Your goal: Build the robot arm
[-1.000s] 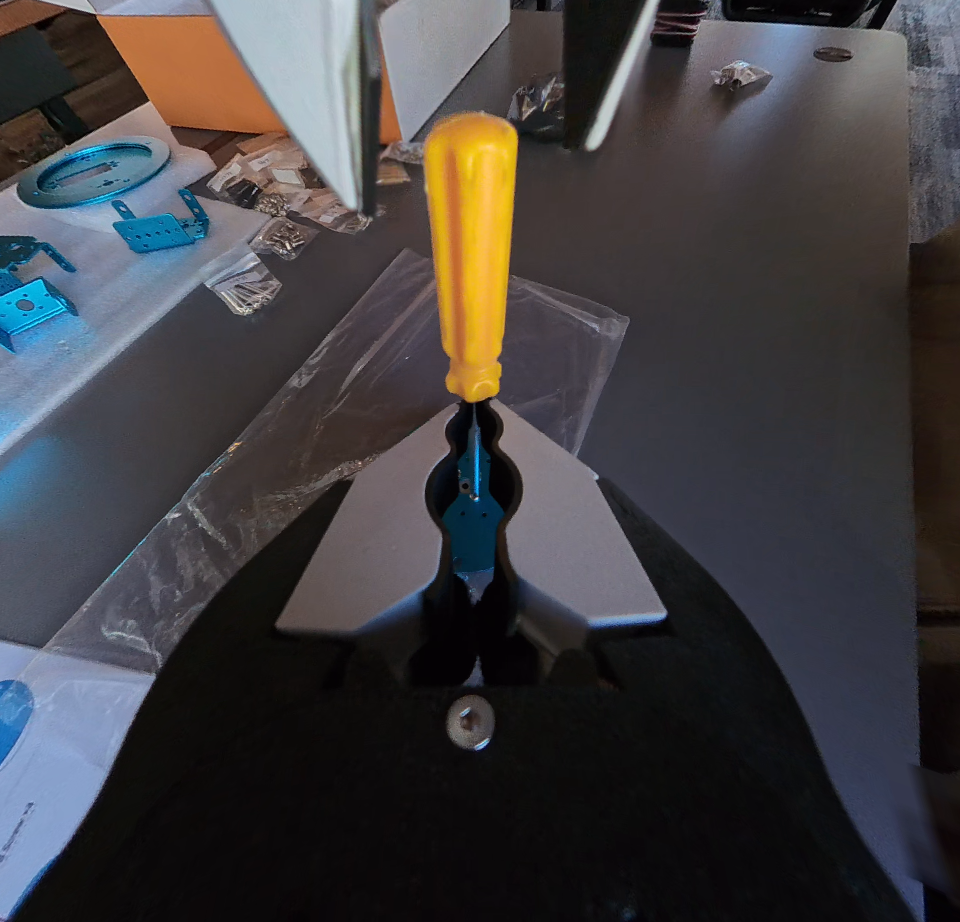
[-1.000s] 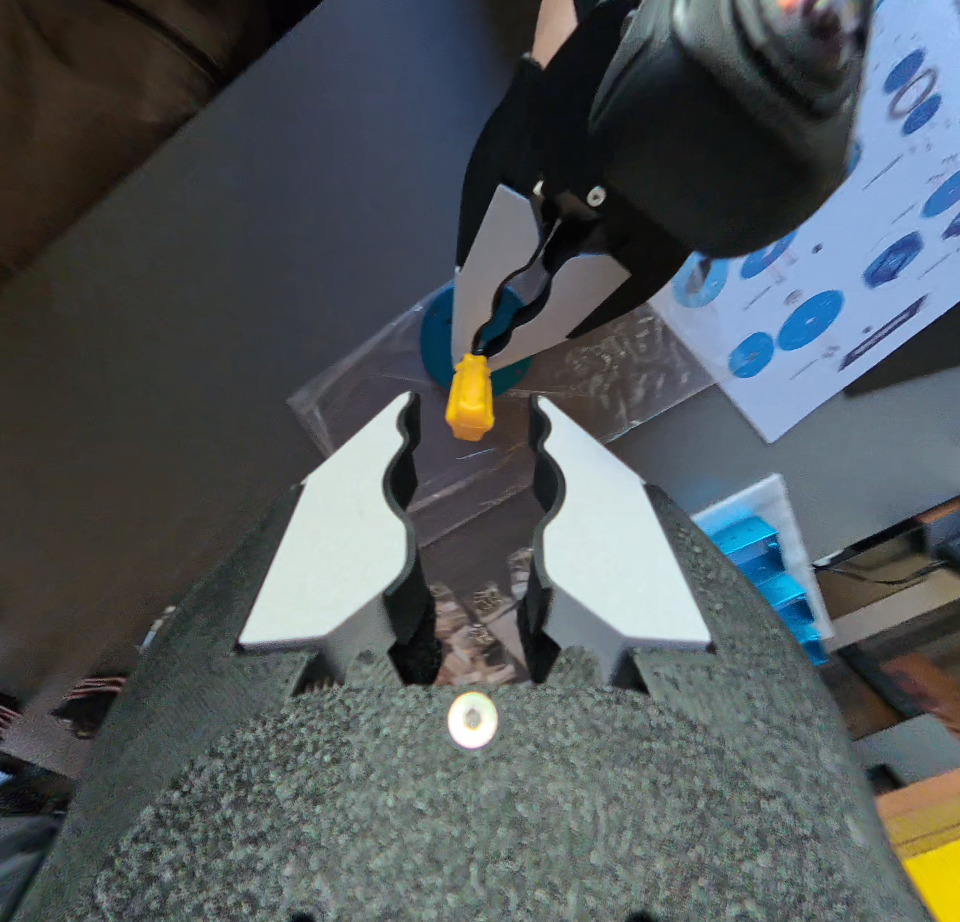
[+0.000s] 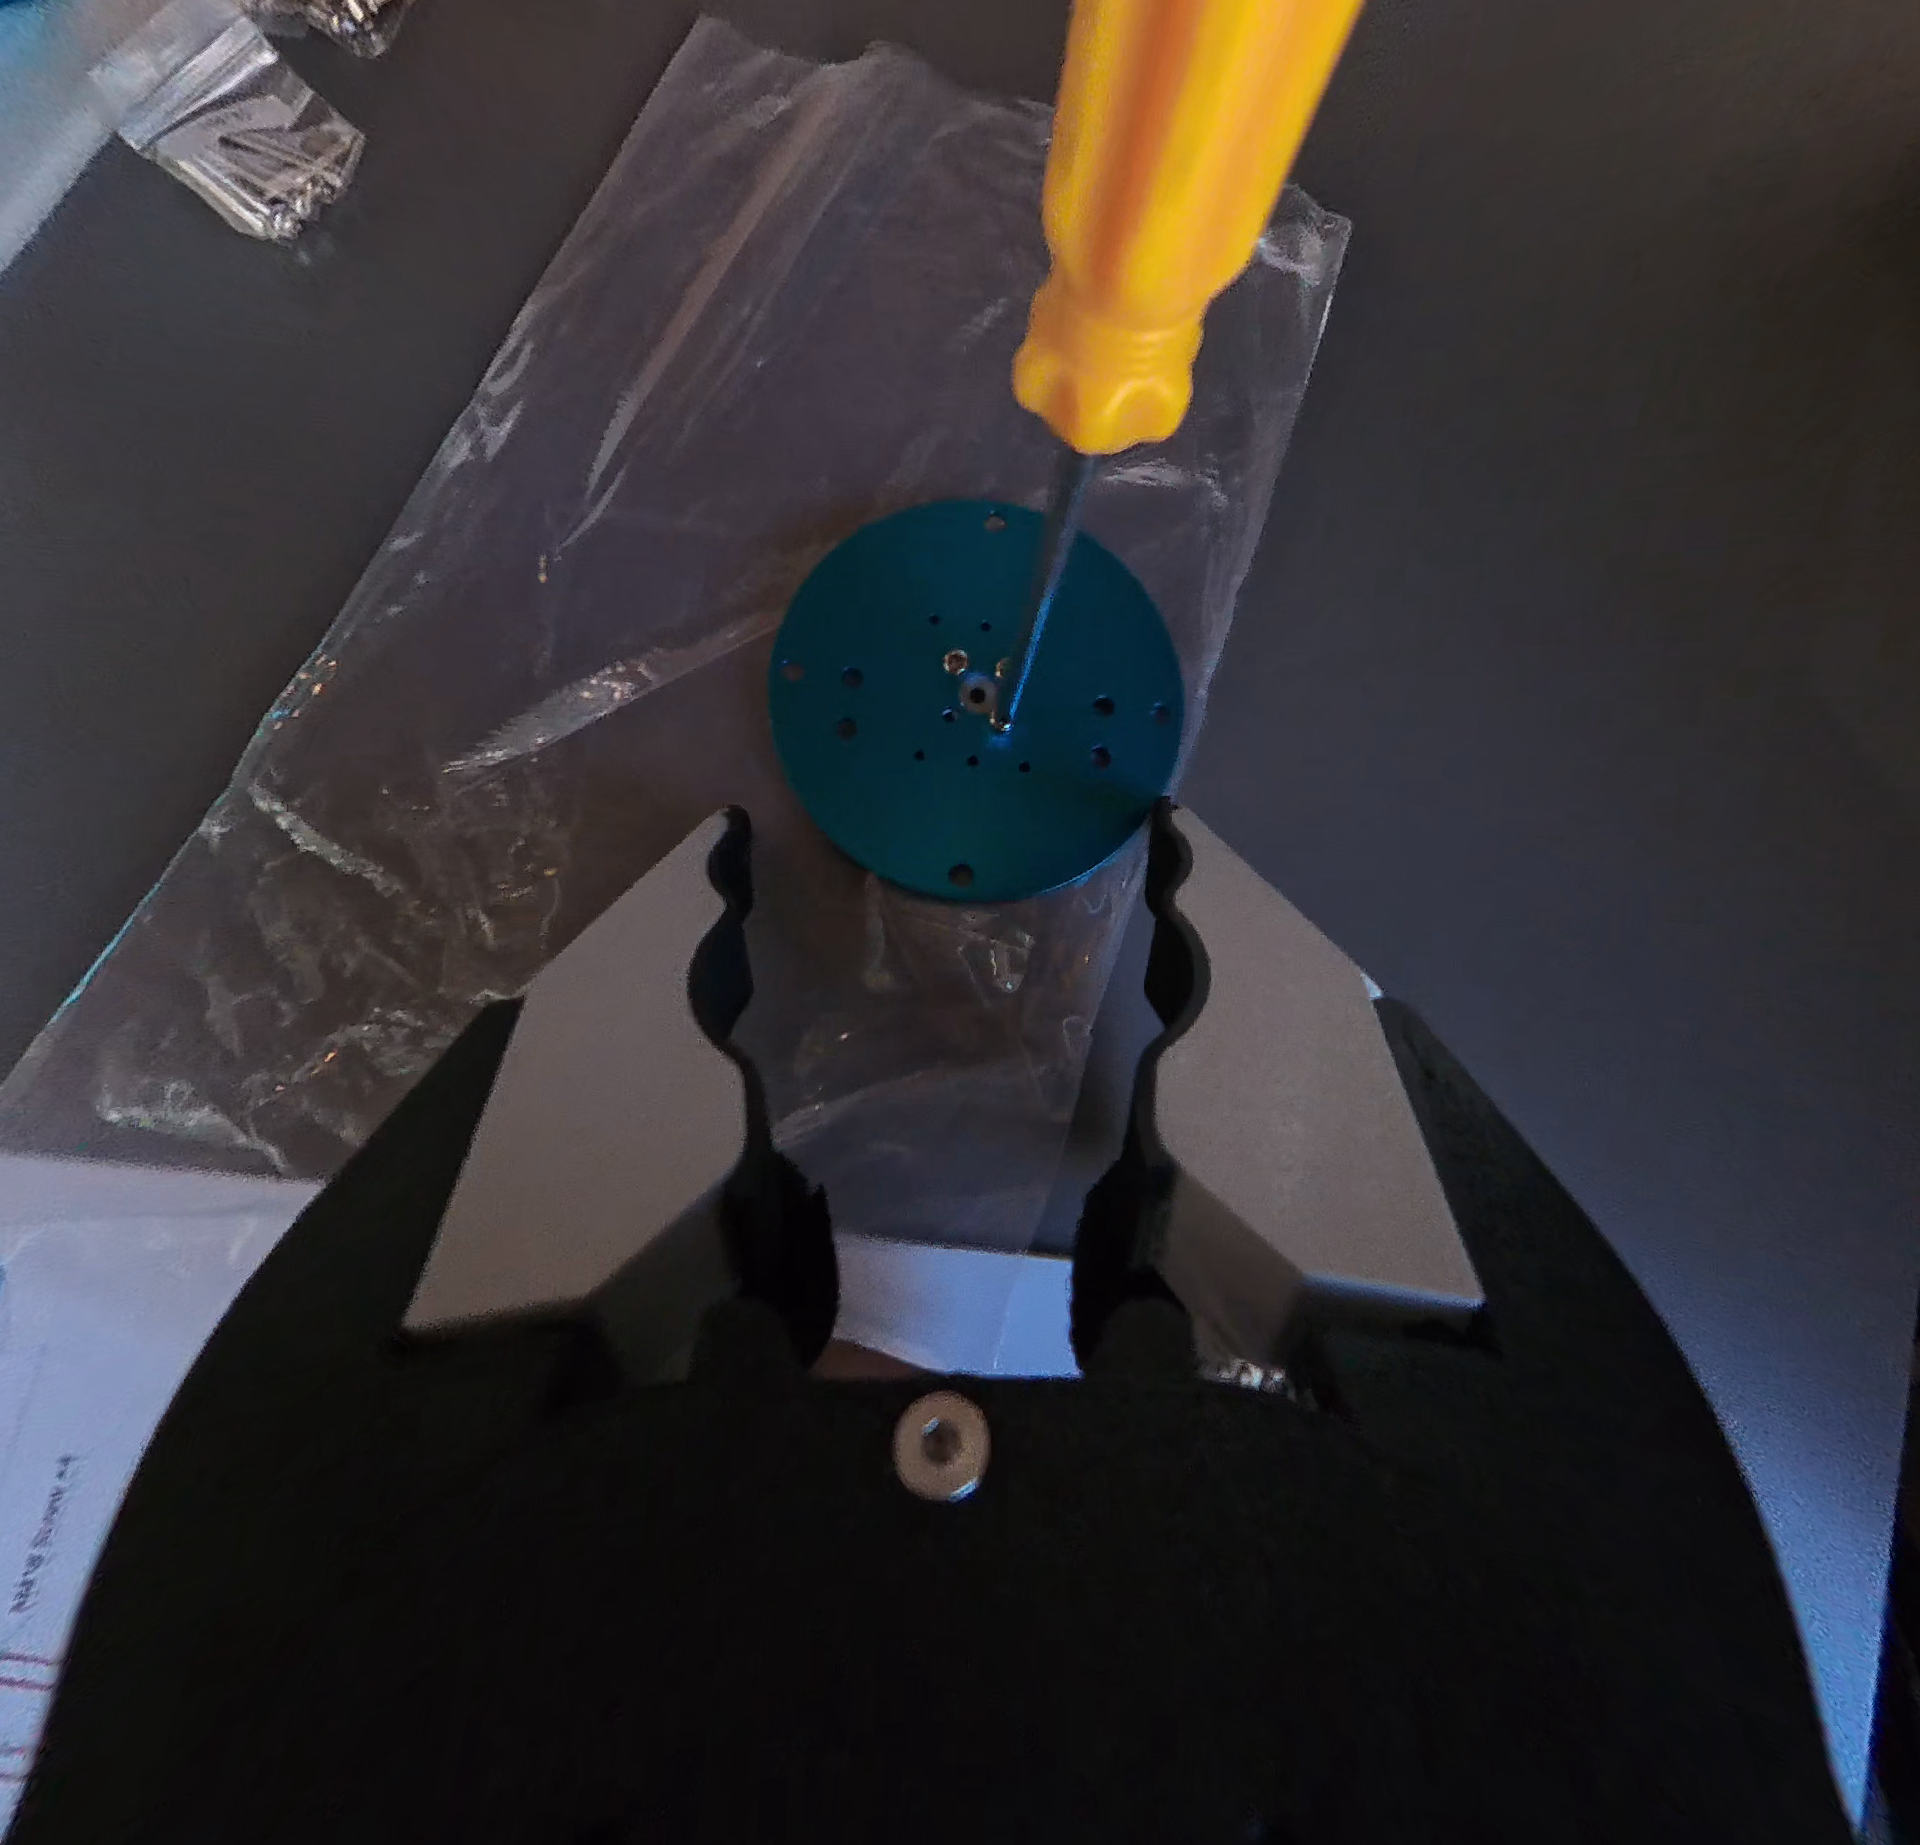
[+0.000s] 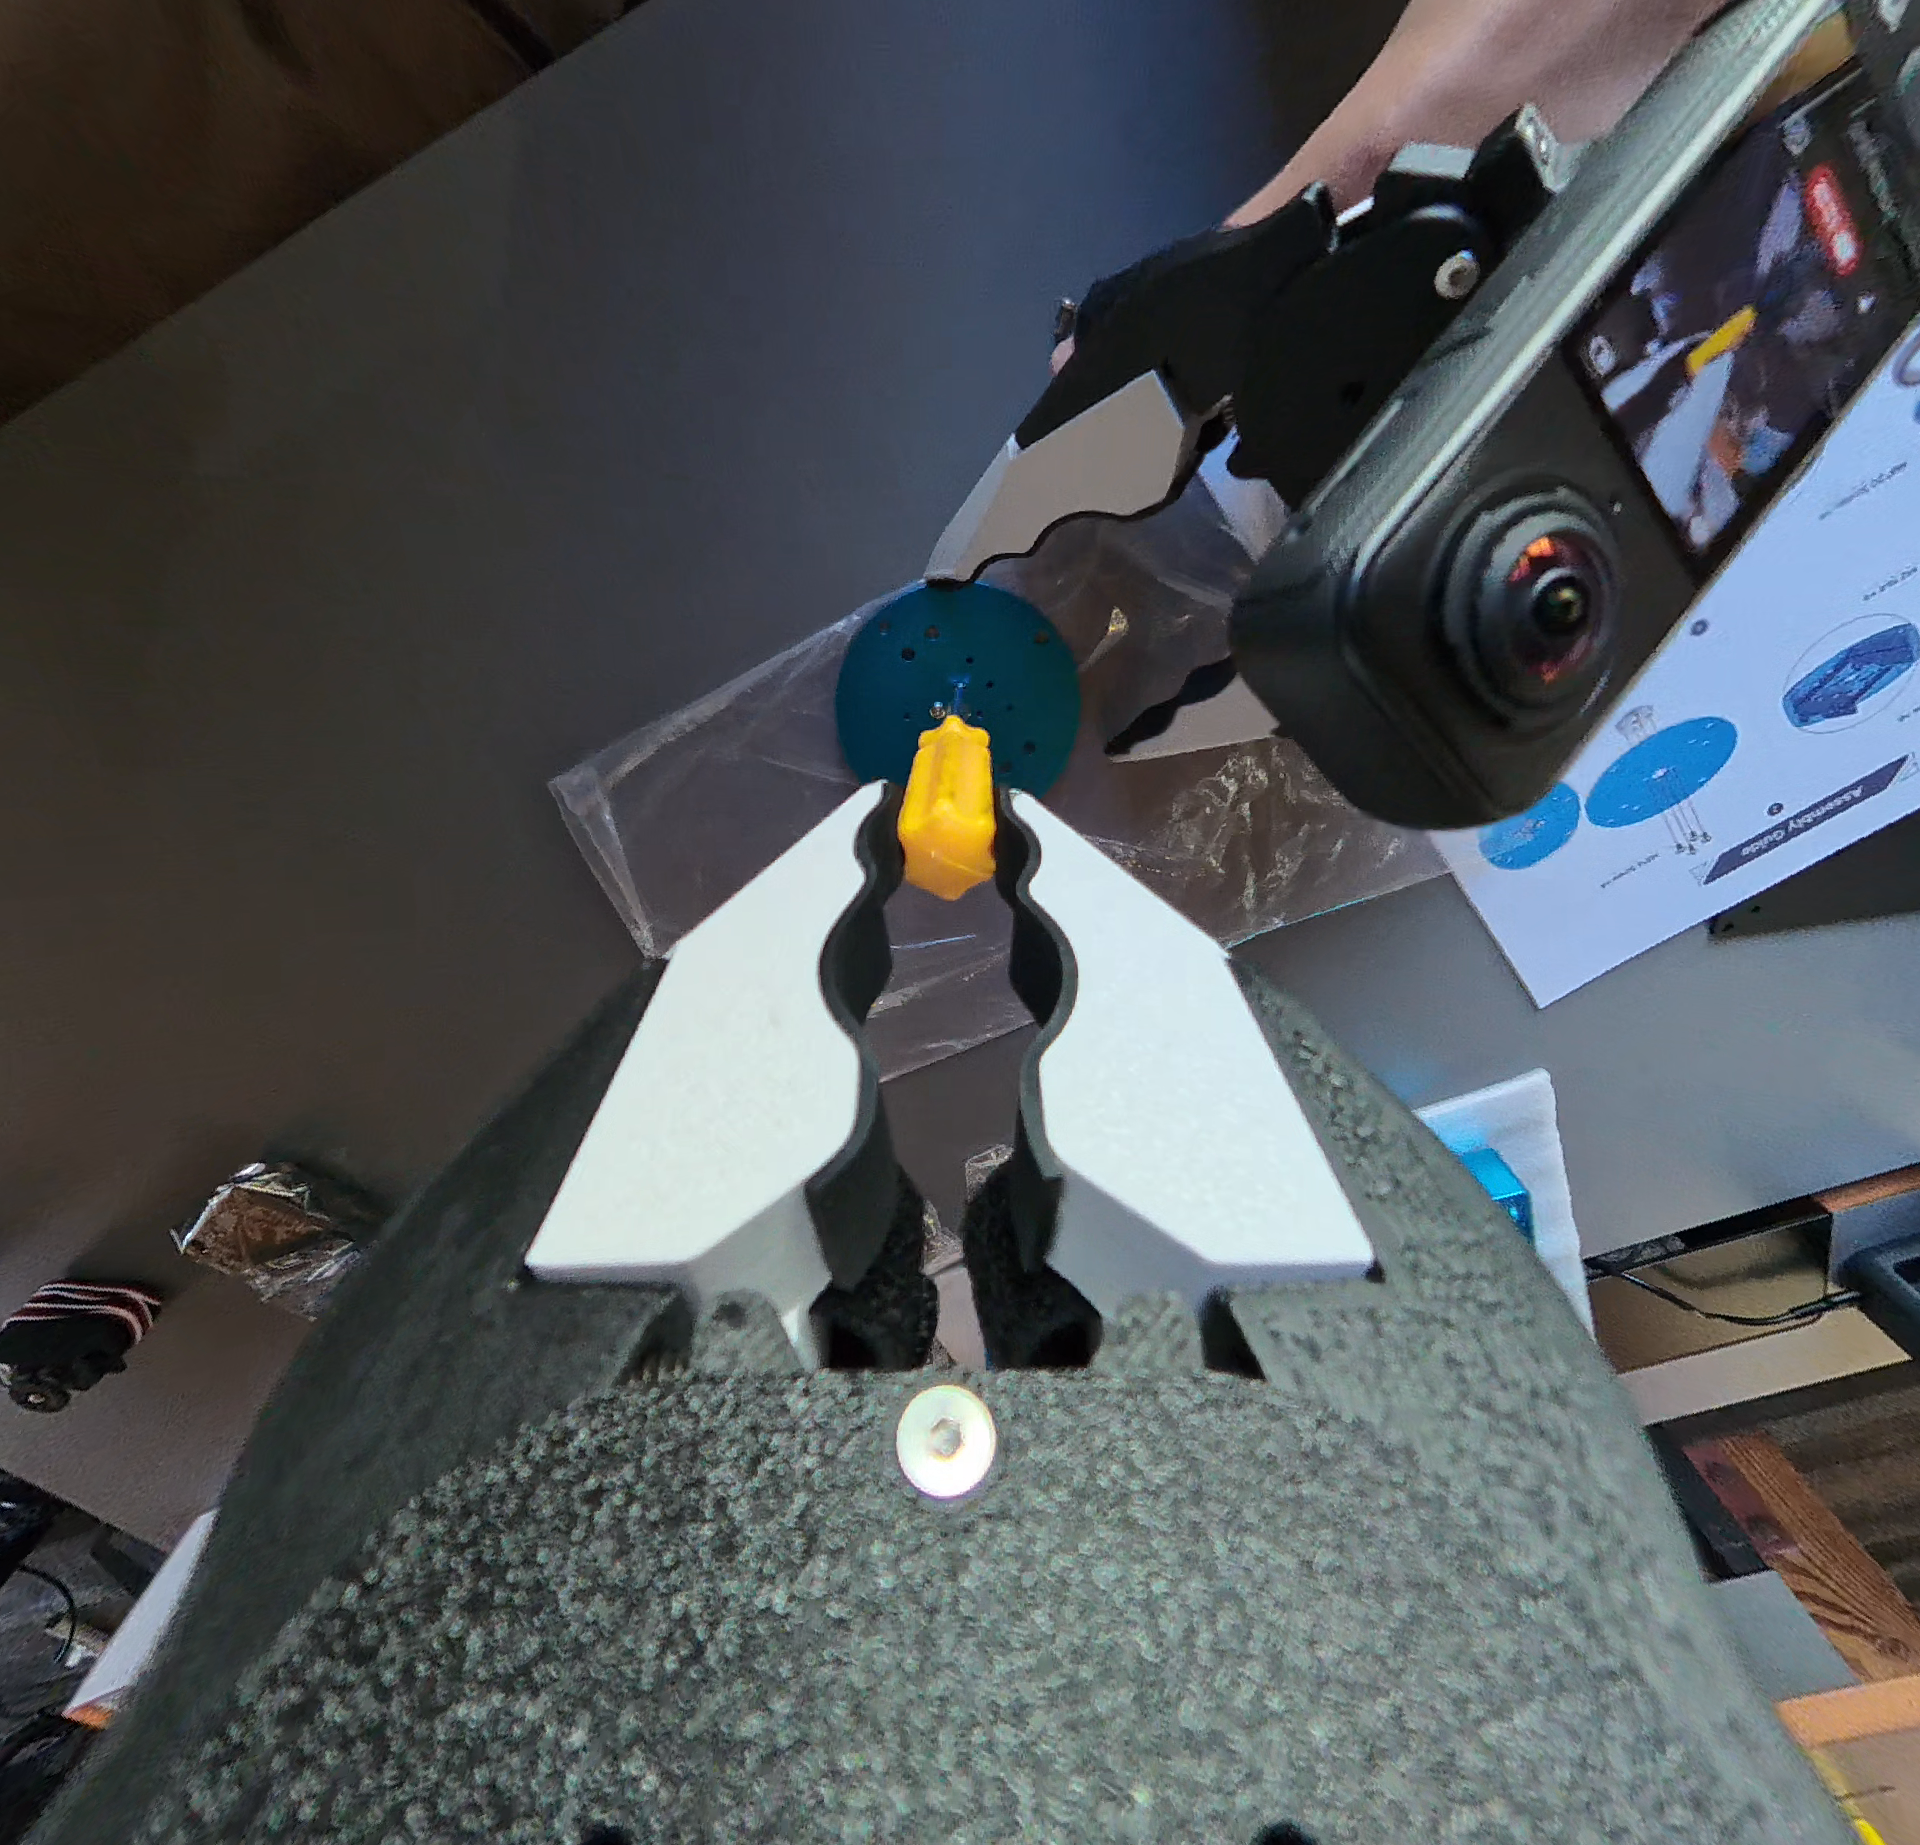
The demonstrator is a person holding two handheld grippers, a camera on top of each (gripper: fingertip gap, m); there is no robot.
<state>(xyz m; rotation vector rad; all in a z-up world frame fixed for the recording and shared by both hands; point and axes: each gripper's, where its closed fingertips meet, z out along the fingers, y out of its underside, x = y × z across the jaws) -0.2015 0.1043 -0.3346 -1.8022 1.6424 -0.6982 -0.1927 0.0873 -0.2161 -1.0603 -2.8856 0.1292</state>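
A round blue metal disc [image 3: 935, 787] with several holes lies flat on a clear plastic bag [image 3: 623, 548] on the dark grey table. A yellow-handled screwdriver [image 3: 1174, 185] stands tilted with its tip near the disc's centre. My left gripper [image 3: 951, 824] is open and empty, just short of the disc, with one fingertip at its rim. My right gripper [image 4: 948, 798] is shut on the screwdriver handle [image 4: 943, 829], above the disc [image 4: 904, 683]. The left gripper also shows in the right wrist view [image 4: 1029, 668], with its camera [image 4: 1455, 600] and a hand [image 4: 1507, 50].
Small bags of screws [image 3: 249, 164] lie at the far left. A white sheet with blue drawings [image 4: 1766, 756] lies beside the plastic bag [image 4: 727, 787]. Blue metal parts on white foam [image 4: 1486, 1172] sit at the right. A foil bag [image 4: 270, 1234] lies on the table [image 4: 520, 445]. Tip to tip, the grippers are about 12 cm apart.
My left gripper was shut around the screwdriver's shaft; it has opened and drawn back. My right gripper, open around the handle before, has shut on it.
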